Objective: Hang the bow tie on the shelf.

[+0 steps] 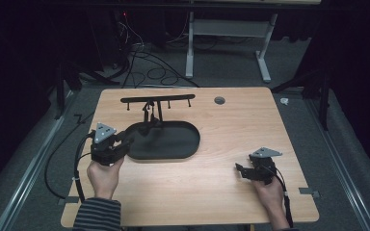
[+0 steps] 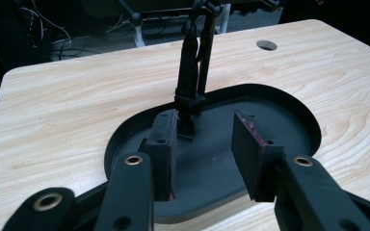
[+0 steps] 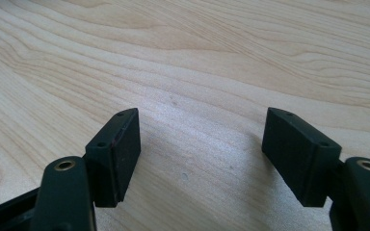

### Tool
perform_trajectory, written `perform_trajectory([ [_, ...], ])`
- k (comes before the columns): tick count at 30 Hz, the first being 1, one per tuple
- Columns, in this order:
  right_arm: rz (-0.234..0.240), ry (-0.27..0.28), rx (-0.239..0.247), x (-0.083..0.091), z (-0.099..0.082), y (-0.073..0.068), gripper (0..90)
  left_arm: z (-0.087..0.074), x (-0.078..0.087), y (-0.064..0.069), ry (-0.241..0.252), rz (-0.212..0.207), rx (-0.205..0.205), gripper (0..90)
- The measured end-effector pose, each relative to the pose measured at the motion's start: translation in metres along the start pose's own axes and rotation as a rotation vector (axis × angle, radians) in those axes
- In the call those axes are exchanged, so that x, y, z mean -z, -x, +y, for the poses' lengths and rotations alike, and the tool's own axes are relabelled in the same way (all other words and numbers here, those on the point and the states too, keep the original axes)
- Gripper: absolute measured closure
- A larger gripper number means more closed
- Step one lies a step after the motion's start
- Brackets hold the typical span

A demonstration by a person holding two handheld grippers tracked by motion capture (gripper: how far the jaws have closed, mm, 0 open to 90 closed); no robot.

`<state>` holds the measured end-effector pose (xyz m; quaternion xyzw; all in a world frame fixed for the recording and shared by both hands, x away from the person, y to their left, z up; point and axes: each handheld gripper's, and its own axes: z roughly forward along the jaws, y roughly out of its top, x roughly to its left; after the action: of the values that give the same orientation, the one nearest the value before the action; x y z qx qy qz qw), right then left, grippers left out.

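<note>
While the left gripper (image 1: 125,142) sits at the left end of the black oval tray (image 1: 183,149) with its jaws spread and nothing between them, the right gripper (image 1: 241,170) rests well apart on the bare wooden worktop (image 1: 231,125), jaws likewise wide and empty. From the tray's far left part rises a black upright stand (image 2: 192,72), topped by a long crossbar (image 1: 157,99) with small pegs. The left gripper view looks straight at that stand's foot.
</note>
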<state>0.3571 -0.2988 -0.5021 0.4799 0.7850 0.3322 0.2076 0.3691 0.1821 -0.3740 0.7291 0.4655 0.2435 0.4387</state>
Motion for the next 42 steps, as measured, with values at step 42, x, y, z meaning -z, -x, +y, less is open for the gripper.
perform_trajectory([
  [42, -0.001, -0.002, 0.000, 0.000, 0.000, 0.000, 31.3, -0.043, 0.000, 0.005, -0.030, -0.022, 0.052, 61.2],
])
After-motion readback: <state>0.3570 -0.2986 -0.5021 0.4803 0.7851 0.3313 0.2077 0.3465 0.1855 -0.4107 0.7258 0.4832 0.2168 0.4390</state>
